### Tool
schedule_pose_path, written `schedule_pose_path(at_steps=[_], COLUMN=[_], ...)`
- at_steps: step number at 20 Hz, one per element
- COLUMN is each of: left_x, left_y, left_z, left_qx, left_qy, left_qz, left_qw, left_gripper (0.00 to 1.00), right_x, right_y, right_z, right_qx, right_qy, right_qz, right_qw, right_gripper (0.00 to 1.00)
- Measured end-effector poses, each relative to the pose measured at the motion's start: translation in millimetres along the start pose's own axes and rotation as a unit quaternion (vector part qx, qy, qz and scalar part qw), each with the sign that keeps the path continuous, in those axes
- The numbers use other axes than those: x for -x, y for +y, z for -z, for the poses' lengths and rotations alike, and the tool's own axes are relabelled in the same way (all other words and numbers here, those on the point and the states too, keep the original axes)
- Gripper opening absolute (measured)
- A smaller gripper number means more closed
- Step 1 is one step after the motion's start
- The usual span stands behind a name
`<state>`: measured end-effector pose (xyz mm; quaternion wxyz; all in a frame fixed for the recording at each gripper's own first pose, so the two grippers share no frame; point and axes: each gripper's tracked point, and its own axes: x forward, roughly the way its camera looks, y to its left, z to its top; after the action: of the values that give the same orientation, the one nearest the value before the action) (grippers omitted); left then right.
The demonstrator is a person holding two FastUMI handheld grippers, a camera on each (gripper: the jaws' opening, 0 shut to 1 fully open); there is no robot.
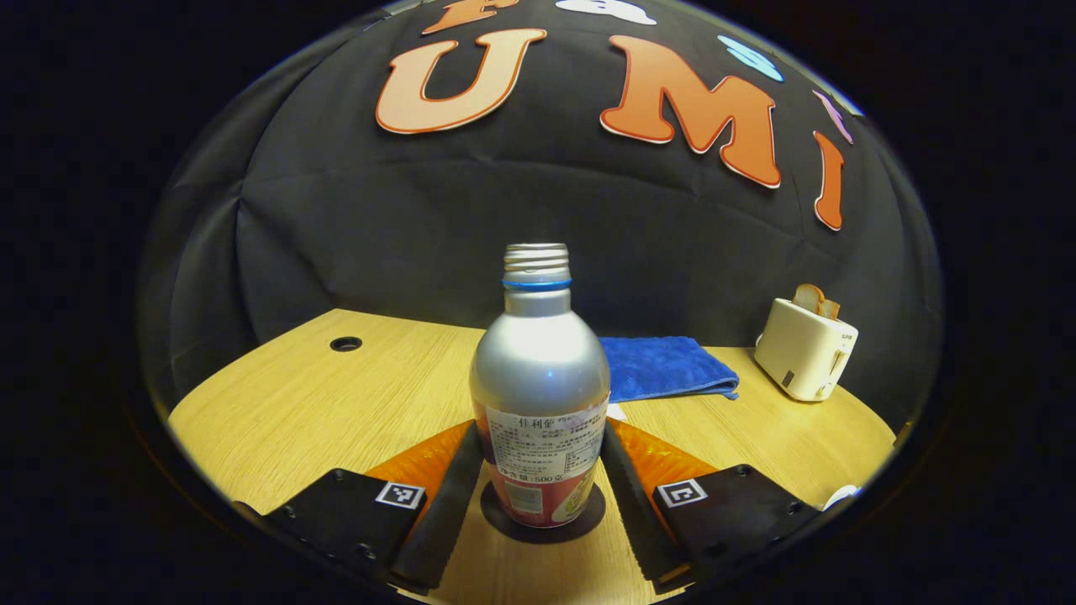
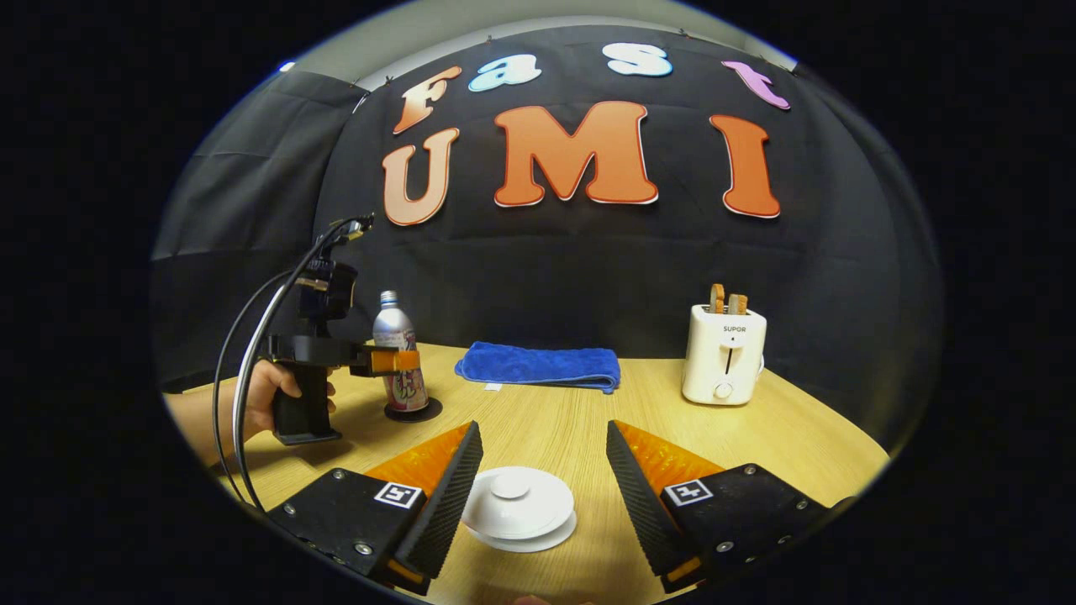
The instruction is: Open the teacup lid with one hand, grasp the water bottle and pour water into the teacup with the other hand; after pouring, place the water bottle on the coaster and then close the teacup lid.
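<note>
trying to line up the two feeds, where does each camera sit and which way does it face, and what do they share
Left gripper view: rides on the left tongs, low over the wooden table, facing the silver metal water bottle on its dark round coaster; its own two fingers flank the bottle.
Right gripper view: rides on the right tongs, looking across the table at the white lidded teacup between its open fingers; a hand holding the left tongs shows farther off.
Shared: bottle, folded blue towel, white toaster.
</note>
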<state>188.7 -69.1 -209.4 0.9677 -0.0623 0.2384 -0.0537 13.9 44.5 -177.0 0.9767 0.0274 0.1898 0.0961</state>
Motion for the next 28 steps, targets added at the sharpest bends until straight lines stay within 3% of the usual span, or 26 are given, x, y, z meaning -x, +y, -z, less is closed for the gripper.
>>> schedule_pose_path(at_steps=[4, 7, 13, 20, 28], left_x=[2.5, 3.2, 23.3, 55.4, 106.8], left_y=[-2.1, -4.9, -7.1, -31.9, -20.8], left_z=[7.3, 13.0, 17.7, 27.9, 7.0], left_qx=[0.004, 0.004, -0.006, -0.061, -0.035], left_qy=[0.011, 0.019, 0.015, 0.008, -0.035], left_qz=[0.006, 0.014, 0.015, 0.032, 0.018], left_qw=[1.0, 1.0, 1.0, 0.998, 0.999], left_gripper=[0.85, 0.99, 0.98, 0.98, 0.98], right_x=[0.1, 1.2, 6.3, 14.4, 28.3], right_y=[-9.6, -12.2, -10.6, 3.8, 7.1], right_z=[1.5, -1.2, -3.4, -12.1, -19.5], right_qx=[-0.003, -0.005, 0.004, 0.002, 0.003], right_qy=[0.002, -0.002, -0.001, -0.007, -0.015], right_qz=[0.009, 0.012, 0.014, 0.006, 0.005], right_qw=[1.0, 1.0, 1.0, 1.0, 1.0], right_gripper=[0.89, 0.89, 0.89, 0.89, 0.89])
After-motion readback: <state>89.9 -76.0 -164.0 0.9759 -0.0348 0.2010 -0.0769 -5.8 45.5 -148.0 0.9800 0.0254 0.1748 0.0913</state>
